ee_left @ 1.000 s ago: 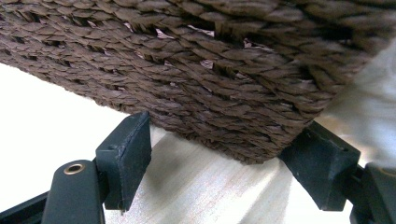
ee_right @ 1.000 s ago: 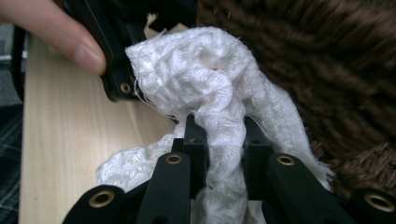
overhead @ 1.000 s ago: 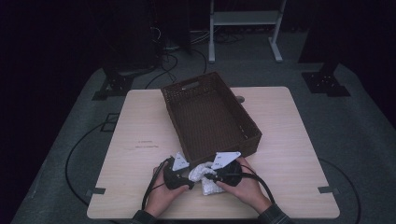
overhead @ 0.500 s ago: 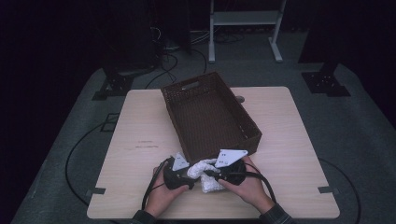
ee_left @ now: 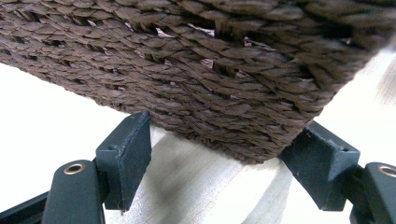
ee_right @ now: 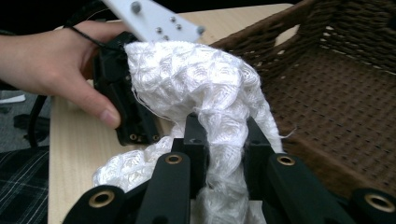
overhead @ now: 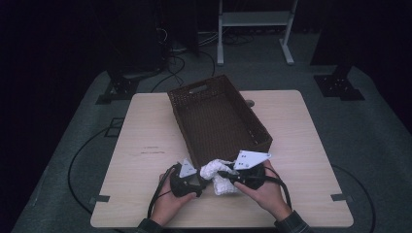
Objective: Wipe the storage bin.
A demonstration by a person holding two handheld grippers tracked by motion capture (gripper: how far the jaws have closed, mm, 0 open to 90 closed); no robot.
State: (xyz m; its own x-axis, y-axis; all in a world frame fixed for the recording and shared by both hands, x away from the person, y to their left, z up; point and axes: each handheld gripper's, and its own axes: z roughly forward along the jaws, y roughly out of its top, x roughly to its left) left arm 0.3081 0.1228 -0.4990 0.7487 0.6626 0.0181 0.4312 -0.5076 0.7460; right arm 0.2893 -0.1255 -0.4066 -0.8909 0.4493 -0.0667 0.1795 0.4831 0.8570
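Observation:
A white knitted cloth (overhead: 217, 175) hangs bunched between my two grippers at the near edge of the table. My right gripper (overhead: 224, 174) is shut on it; in the right gripper view the cloth (ee_right: 196, 79) is pinched between the right gripper's (ee_right: 222, 128) jaws. From there it drapes up over the body of the left gripper (ee_right: 119, 100). My left gripper (overhead: 198, 177) stands open, and its jaws (ee_left: 224, 135) frame the near corner of the brown woven basket (ee_left: 210, 70) with nothing between them. The basket (overhead: 218, 121) holds nothing.
The basket's near wall (overhead: 228, 158) sits just beyond both grippers. Bare light wood tabletop (overhead: 145, 126) lies to the left and right of the basket. Cables trail off the table's near left edge (overhead: 155, 204). A white frame (overhead: 252, 19) stands on the floor beyond.
My right gripper has lifted a little and shifted right with the cloth, drawing it up off the table. The left gripper has stayed in place.

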